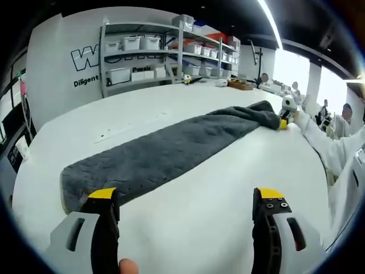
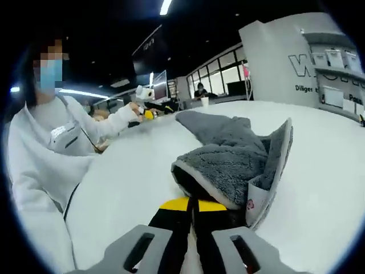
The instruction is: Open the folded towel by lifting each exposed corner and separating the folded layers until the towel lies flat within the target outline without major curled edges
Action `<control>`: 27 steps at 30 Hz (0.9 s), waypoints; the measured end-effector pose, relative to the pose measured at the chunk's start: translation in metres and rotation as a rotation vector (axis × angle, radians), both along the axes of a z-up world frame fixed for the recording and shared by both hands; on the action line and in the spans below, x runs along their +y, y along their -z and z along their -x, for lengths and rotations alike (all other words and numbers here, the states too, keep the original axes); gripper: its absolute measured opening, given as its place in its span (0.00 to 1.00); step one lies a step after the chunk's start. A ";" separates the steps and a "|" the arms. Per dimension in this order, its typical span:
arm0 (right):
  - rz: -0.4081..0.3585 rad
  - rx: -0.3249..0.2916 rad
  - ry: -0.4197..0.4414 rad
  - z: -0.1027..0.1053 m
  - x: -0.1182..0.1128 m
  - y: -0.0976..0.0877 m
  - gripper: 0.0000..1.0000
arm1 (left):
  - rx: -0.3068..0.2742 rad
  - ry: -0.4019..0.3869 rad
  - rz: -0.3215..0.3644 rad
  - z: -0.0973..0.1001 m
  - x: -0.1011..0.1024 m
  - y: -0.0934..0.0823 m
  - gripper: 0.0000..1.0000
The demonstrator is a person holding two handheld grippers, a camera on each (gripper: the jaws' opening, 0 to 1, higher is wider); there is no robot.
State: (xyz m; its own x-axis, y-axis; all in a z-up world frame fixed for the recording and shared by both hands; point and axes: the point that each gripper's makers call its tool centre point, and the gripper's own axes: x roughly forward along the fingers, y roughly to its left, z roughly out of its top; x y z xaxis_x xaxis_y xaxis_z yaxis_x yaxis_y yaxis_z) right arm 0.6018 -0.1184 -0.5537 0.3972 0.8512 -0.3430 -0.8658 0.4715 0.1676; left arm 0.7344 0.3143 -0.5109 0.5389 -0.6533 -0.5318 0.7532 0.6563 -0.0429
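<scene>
Grey towel (image 1: 171, 151) lay long, folded, on white counter (image 1: 205, 222). Right tool (image 2: 193, 206) pinched far corner, lifted it to peel layer open. Left tool (image 1: 185, 200) spread wide, waited by near end, nothing held.

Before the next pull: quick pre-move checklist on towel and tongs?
1. Right tongs shut on the towel end: ok.
2. How many layers are pinched: cannot tell, the folds bunch over the tips.
3. Left tongs gripping the near end: not ok, open, nothing between them.
4. Towel flat: not ok, a long folded strip with its far end lifted.
5. Target outline on the white table: cannot tell.
</scene>
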 end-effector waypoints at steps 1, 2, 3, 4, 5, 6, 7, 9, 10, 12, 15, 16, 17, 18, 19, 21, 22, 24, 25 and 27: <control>-0.005 0.001 0.008 0.000 -0.002 -0.001 0.00 | 0.000 0.001 0.000 0.000 0.000 0.000 0.96; -0.015 0.001 0.018 0.001 -0.004 -0.002 0.01 | -0.001 0.001 0.000 0.000 -0.001 0.000 0.96; -0.020 -0.008 0.042 0.000 -0.012 -0.004 0.02 | -0.001 0.002 -0.001 0.001 -0.001 0.000 0.96; -0.020 -0.012 0.053 -0.001 -0.015 -0.004 0.04 | 0.000 0.002 -0.002 0.001 -0.001 0.001 0.96; -0.019 -0.023 0.069 0.000 -0.017 -0.006 0.06 | -0.001 0.000 -0.002 0.001 0.000 0.001 0.96; -0.022 -0.035 0.086 0.002 -0.020 -0.009 0.09 | -0.001 -0.001 -0.003 0.001 0.000 0.001 0.96; -0.030 -0.051 0.098 0.000 -0.027 -0.013 0.12 | 0.000 -0.002 -0.002 0.001 0.001 0.002 0.96; -0.052 -0.086 0.111 0.001 -0.030 -0.022 0.14 | 0.001 -0.007 0.000 0.001 0.002 0.003 0.96; -0.065 -0.109 0.119 0.003 -0.032 -0.029 0.16 | 0.003 -0.010 0.001 0.001 0.002 0.004 0.96; -0.072 -0.155 0.138 0.004 -0.034 -0.040 0.20 | 0.006 -0.014 0.002 0.001 0.003 0.006 0.96; -0.085 -0.235 0.151 0.004 -0.034 -0.058 0.27 | 0.010 -0.018 0.001 0.001 0.002 0.008 0.96; -0.095 -0.269 0.155 0.004 -0.033 -0.066 0.29 | 0.011 -0.018 -0.001 0.001 0.002 0.008 0.96; -0.104 -0.304 0.157 0.004 -0.030 -0.074 0.31 | 0.012 -0.019 -0.001 0.001 0.002 0.009 0.96; -0.118 -0.365 0.157 0.003 -0.026 -0.088 0.33 | 0.010 -0.022 0.004 0.001 0.002 0.008 0.96; -0.147 -0.406 0.165 0.002 -0.023 -0.099 0.34 | 0.008 -0.024 0.009 0.002 0.002 0.007 0.96; -0.146 -0.426 0.179 0.000 -0.016 -0.109 0.38 | 0.006 -0.029 0.017 0.003 0.003 0.006 0.96; -0.130 -0.434 0.192 -0.002 -0.014 -0.110 0.44 | 0.005 -0.030 0.019 0.003 0.004 0.006 0.97; -0.037 -0.472 0.249 -0.006 -0.007 -0.108 0.53 | 0.007 -0.033 0.021 0.005 0.007 0.007 0.97; 0.005 -0.468 0.263 -0.006 -0.003 -0.104 0.58 | 0.010 -0.037 0.021 0.005 0.008 0.007 0.98; 0.052 -0.474 0.318 -0.009 0.004 -0.101 0.69 | 0.010 -0.048 0.024 0.007 0.014 0.005 0.98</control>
State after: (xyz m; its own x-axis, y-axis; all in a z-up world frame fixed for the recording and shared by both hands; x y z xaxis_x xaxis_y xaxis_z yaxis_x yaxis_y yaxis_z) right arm 0.6103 -0.1145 -0.4529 0.7520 0.6511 -0.1032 -0.6545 0.7186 -0.2352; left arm 0.7277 0.3281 -0.5159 0.5647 -0.6395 -0.5216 0.7201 0.6906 -0.0670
